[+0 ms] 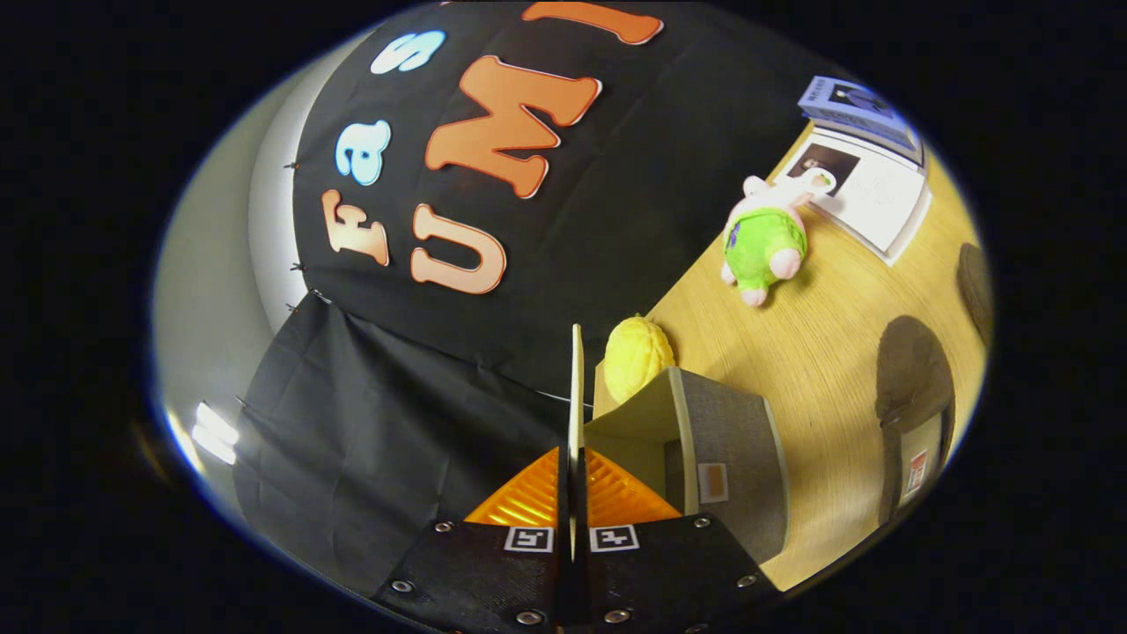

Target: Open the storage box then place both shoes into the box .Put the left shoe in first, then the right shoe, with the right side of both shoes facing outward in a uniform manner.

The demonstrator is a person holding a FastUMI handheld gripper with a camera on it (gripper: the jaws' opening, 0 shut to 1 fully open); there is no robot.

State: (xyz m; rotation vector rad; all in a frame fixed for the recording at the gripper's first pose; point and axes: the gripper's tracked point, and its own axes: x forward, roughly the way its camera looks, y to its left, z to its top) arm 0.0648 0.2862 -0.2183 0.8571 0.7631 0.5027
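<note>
Cream-coloured lid of the storage box is sitting pinched edge-on in the closed gripper, apparently swung open, with shoes lying on the tabletop nearby.

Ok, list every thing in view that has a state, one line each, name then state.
claw: shut on the lid, both fingers pressing a thin flap edge-on.
lid: swung up, standing on edge between the fingers.
storage box: open, nothing seen inside from here.
shoe: lying on the table, outside the box.
plush toy: lying on its back.
yellow toy: resting behind the box.
books: closed, stacked.
</note>
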